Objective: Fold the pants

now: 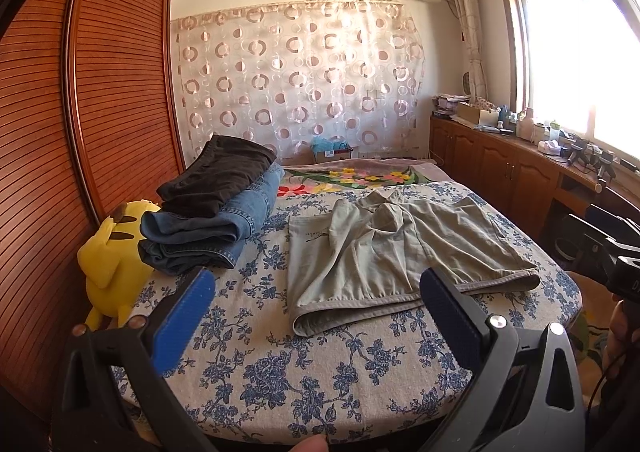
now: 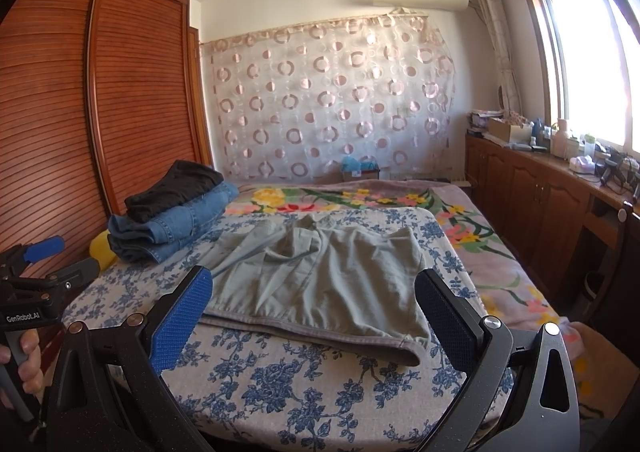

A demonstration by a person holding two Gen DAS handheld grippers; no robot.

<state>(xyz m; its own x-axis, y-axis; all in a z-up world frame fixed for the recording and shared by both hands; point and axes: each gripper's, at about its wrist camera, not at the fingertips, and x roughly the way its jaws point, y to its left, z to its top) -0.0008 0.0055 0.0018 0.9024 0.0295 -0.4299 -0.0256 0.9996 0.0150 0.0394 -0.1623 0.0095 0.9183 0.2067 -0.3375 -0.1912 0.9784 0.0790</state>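
Both grippers hang above the near edge of the bed with nothing held: my left gripper has its jaws spread wide, and my right gripper is spread the same.

At nine o'clock on the bed a yellow plush toy sits against the wardrobe, touching a stack of folded jeans with a dark folded garment on top. At twelve o'clock from both grippers lie the pale green pants, spread fairly flat, waistband toward me, rumpled through the middle.

I judge the pants light, thin and limp, so they will sag and drag rather than hold shape. The stitched waistband looks the firmest place to pinch, one gripper at each corner.

Under them is a blue-flowered sheet, soft and likely to bunch if I scrape it; beyond, at one o'clock, a bright floral blanket. At three o'clock, wooden cabinets stand under a sunlit window.
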